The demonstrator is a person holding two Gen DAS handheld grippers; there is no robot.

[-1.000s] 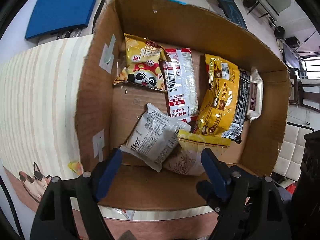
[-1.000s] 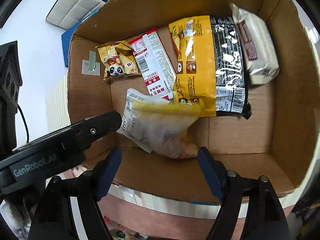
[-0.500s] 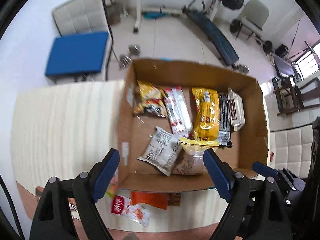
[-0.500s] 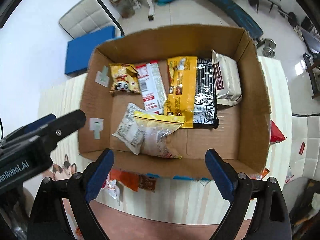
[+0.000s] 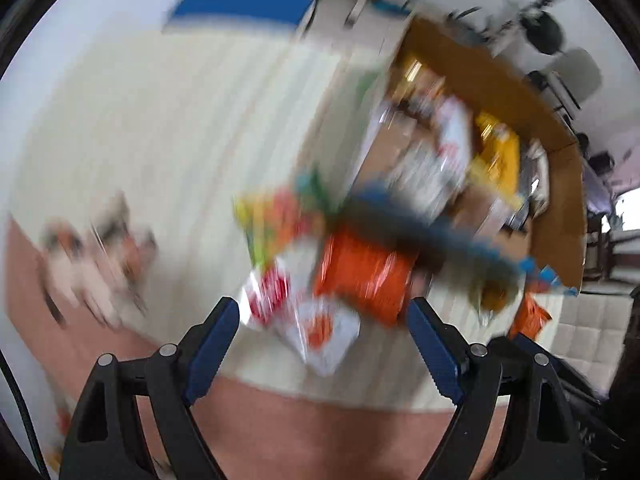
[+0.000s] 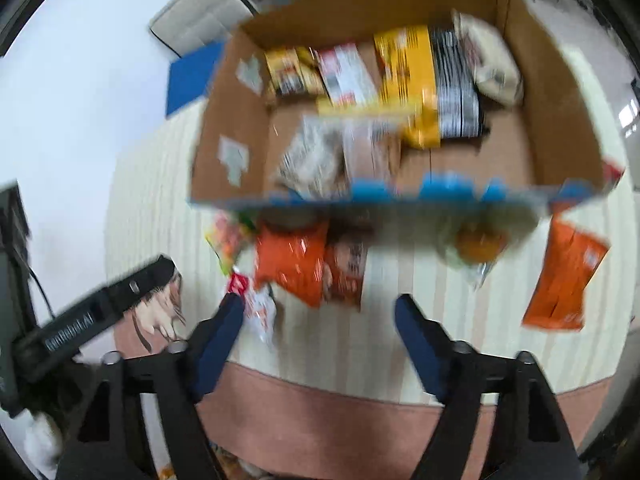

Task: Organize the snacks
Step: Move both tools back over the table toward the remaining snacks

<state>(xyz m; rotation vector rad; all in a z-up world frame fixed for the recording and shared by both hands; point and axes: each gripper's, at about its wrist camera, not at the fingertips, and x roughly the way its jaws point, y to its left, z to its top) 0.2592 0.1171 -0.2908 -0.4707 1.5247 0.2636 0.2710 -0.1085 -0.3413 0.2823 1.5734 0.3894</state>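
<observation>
Both views are smeared by motion blur. The left gripper [image 5: 323, 312] hangs above the near edge of the striped worktop [image 5: 160, 128] with its jaws spread wide and nothing between them. Just beyond its blue fingertips [image 5: 216, 328] lies a loose cluster of snack packets: a white packet with red and orange print [image 5: 312, 328], an orange packet [image 5: 360, 276] beside it, and a yellow-green packet [image 5: 268, 220] a little farther off. What is printed on them cannot be read.

The right gripper [image 6: 320, 312] is likewise held with its jaws apart and empty, over the same edge of the worktop. The cardboard box [image 6: 232, 120] stands open farther back; inside it lie 2 yellow packets, a red-and-white packet [image 6: 348, 76], a black packet [image 6: 456, 88], a pale packet [image 6: 492, 64] against the right wall, and a grey-printed packet [image 6: 312, 156] near the front wall.

In front of the box, on the worktop, the right wrist view shows the orange packet lying against a second, browner packet [image 6: 348, 272], and another orange packet [image 6: 564, 276] well apart to the right. The left gripper's black body [image 6: 100, 312] enters this view from the left, near a cartoon cat print [image 6: 160, 316] on the worktop covering.
</observation>
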